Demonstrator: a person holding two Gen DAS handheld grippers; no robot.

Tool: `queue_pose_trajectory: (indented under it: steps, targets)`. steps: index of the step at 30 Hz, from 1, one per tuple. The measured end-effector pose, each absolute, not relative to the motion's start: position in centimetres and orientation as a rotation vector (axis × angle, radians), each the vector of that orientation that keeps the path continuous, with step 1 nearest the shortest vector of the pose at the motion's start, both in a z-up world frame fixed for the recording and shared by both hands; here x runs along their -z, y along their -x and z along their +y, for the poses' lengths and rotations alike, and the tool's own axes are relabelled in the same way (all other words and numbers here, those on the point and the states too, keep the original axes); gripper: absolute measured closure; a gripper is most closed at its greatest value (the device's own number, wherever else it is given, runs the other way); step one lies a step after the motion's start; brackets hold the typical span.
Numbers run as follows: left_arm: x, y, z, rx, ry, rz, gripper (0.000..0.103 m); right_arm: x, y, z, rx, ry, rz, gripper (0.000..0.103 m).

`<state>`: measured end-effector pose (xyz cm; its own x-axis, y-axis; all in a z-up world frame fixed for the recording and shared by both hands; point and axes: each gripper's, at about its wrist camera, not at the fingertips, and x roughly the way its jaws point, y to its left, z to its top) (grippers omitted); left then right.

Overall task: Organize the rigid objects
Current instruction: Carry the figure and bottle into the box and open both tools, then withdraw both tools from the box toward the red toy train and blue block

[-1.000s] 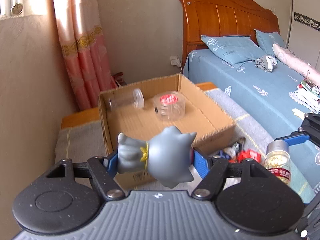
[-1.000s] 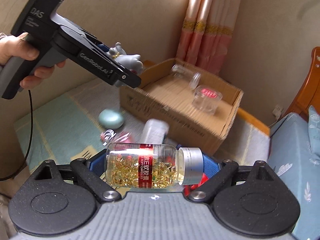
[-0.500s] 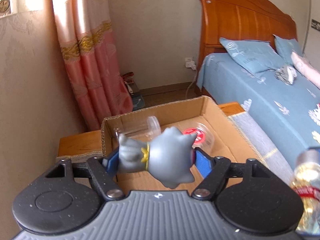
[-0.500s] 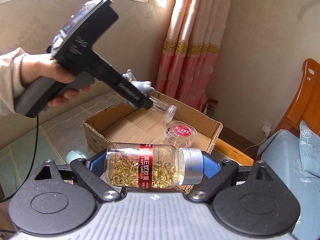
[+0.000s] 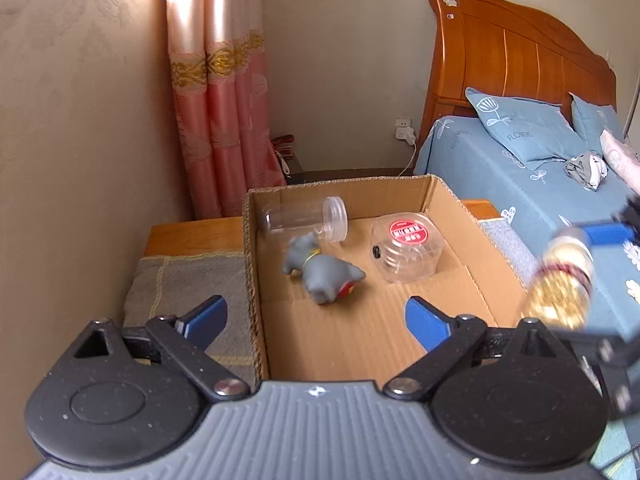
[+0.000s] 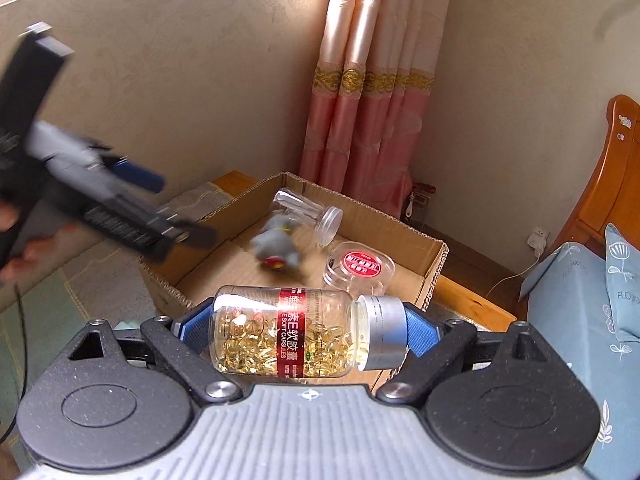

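The left tongs (image 5: 316, 320) have just been opening and stand wide and empty; the toy (image 5: 320, 276) lies ahead in the box (image 5: 256, 280). The right tongs (image 6: 308, 330) clamp the bottle (image 6: 296, 332) endwise. They should clear the near wall, lower, then release into bare floor.

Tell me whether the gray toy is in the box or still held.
In the box. The gray toy lies on the floor of the box, and the left gripper, whose jaws have just been opening, holds nothing.
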<state>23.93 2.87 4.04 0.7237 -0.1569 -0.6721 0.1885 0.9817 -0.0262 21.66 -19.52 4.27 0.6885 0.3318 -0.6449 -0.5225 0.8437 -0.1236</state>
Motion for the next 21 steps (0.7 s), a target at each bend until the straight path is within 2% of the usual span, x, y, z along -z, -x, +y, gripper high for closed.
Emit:
queue_pose_trajectory:
  steps: [7, 9, 10, 21]
  targets:
    - [-4.5, -20.2, 3.6, 0.117, -0.075, 0.676, 0.007, -4.7, -24.1, -18.4, -0.453, 0.298, 0.652, 0.007]
    - [-4.5, -19.4, 3.7, 0.122, -0.070, 0.680, 0.007, -5.0, -24.4, -18.2, -0.442, 0.296, 0.641, 0.000]
    - [-4.4, -19.1, 3.7, 0.122, -0.068, 0.682, 0.007, -5.1, -24.4, -18.3, -0.439, 0.296, 0.629, 0.000]
    - [-3.0, -15.9, 3.1, 0.138, -0.043, 0.718, 0.007, -5.0, -19.8, -19.0, -0.456, 0.331, 0.627, 0.000]
